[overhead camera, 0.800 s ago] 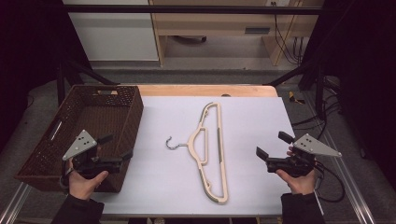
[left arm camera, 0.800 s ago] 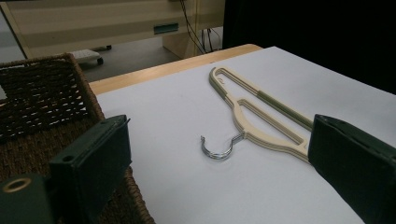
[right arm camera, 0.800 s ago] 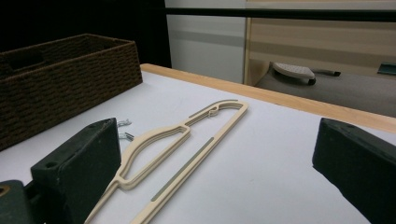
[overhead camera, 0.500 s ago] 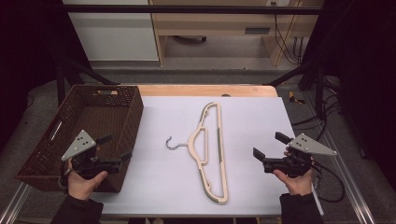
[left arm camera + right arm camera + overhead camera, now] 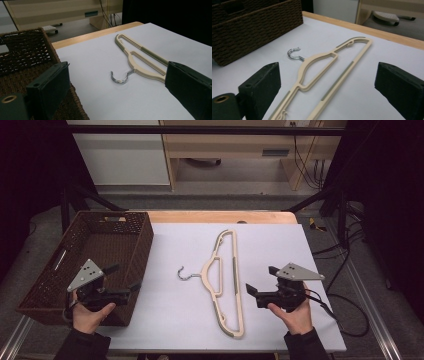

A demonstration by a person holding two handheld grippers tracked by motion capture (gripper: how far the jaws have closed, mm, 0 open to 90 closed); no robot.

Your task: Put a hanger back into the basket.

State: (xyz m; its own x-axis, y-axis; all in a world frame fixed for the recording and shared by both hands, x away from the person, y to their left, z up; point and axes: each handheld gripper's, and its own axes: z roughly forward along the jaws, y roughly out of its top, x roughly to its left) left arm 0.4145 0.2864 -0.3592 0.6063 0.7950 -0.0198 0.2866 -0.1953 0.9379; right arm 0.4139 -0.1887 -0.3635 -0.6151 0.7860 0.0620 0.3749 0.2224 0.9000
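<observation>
R tongs (image 5: 256,291) stand wide, nothing btwn the jaws; held low over the bench (image 5: 320,250) at its right side, pointing left toward the hanger (image 5: 227,280). L tongs (image 5: 125,282) also wide and empty, hovering over the near right corner of the basket (image 5: 60,285), aimed right across the bench.

Hanger lies flat on the white sheet, roughly mid-bench, long bar running away from the person, metal hook (image 5: 186,274) sticking out left toward the basket. It sits btwn the two tongs: just beside the R tongs, whose jaw tips are near its straight bar but apart from it; well apart from the L tongs, w/ the basket wall and bare sheet in btwn. In the right gripper view the hanger (image 5: 329,72) runs up the gap btwn the jaws, so R looks lined up on it. In the left gripper view the hook (image 5: 121,77) is centred ahead, hanger body (image 5: 140,55) angling off behind it.

Risks, as I judge them: hanger is thin and flat on the sheet, so jaws coming in level may slide over it or just shove it left instead of gripping. A pinch on one bar only could let it swing or tip. Hook could snag the basket weave if carried over the rim low.
</observation>
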